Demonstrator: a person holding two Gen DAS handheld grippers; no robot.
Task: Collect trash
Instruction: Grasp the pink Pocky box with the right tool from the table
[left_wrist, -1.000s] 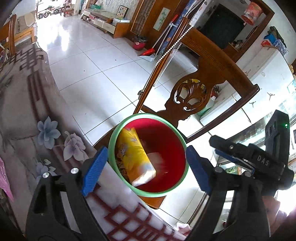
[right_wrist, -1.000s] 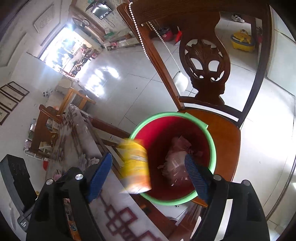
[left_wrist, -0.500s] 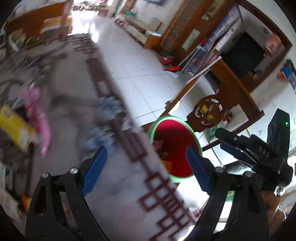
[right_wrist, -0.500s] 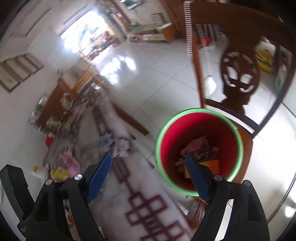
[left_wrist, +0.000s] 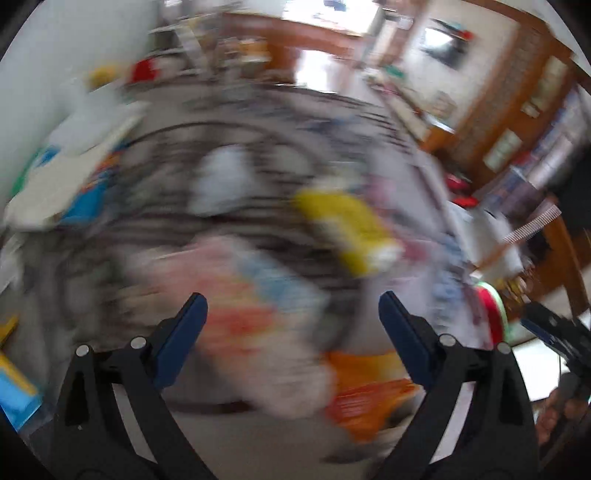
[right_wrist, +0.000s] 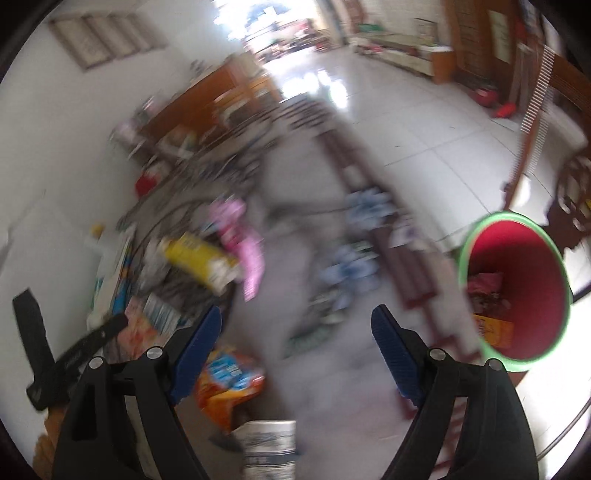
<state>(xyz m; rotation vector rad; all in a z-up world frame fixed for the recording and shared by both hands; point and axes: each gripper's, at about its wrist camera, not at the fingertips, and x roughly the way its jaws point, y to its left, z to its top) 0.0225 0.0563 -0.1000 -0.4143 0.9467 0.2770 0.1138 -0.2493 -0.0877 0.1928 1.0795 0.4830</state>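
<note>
Grippers at pickup: left gripper (left_wrist: 291, 317) and right gripper (right_wrist: 295, 332) both gape wide, empty. We see wrappers, including a yellow packet (right_wrist: 201, 260), littering the table (right_wrist: 295, 280); red bin (right_wrist: 517, 291) stands beside it. Blur suggests fast motion, risking a misjudged grasp.

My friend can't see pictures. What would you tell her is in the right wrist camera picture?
The open right gripper holds nothing above a blurry table littered with wrappers: a yellow packet, a pink wrapper and an orange bag. At the right, a red bin with a green rim stands beside the table with some trash inside.
</note>
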